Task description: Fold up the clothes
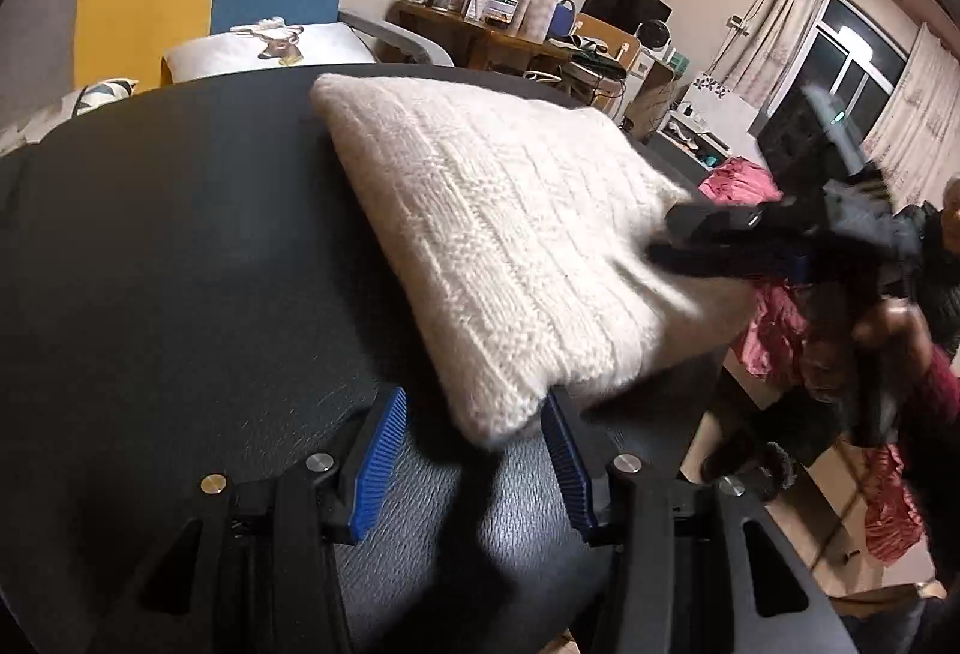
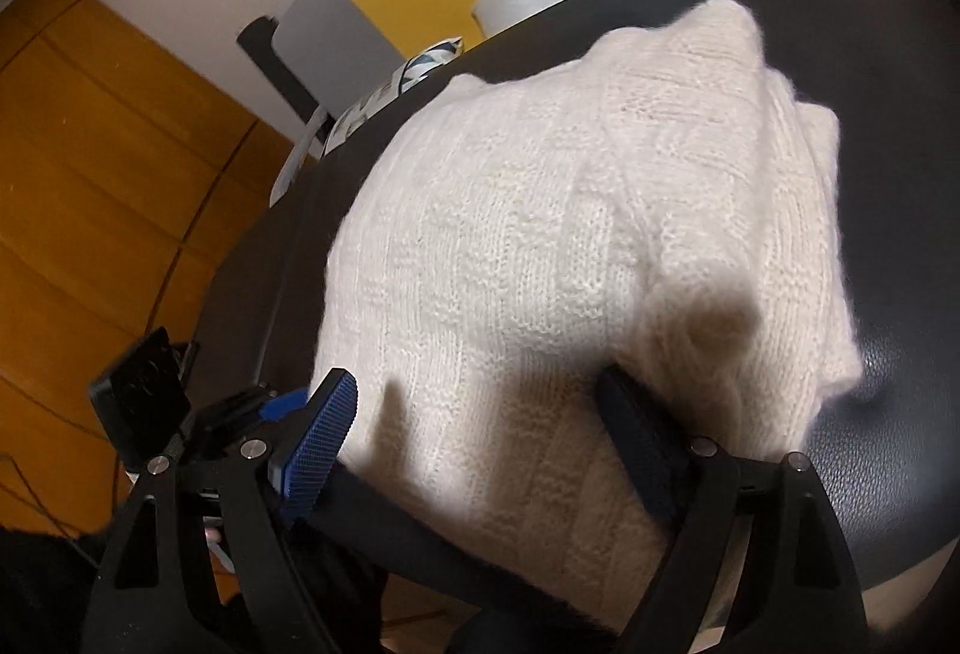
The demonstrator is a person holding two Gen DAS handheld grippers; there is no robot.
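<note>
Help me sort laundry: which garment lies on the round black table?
The folded white knitted sweater; the crumpled pink garment lies beyond the table, past its edge.

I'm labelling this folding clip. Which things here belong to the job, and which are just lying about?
Job:
- white knit sweater, folded on the black table
- left gripper, open at the sweater's corner
- right gripper, open at its edge

Lying about:
- deer-print cushion
- pink clothes
- cluttered wooden desk
</note>
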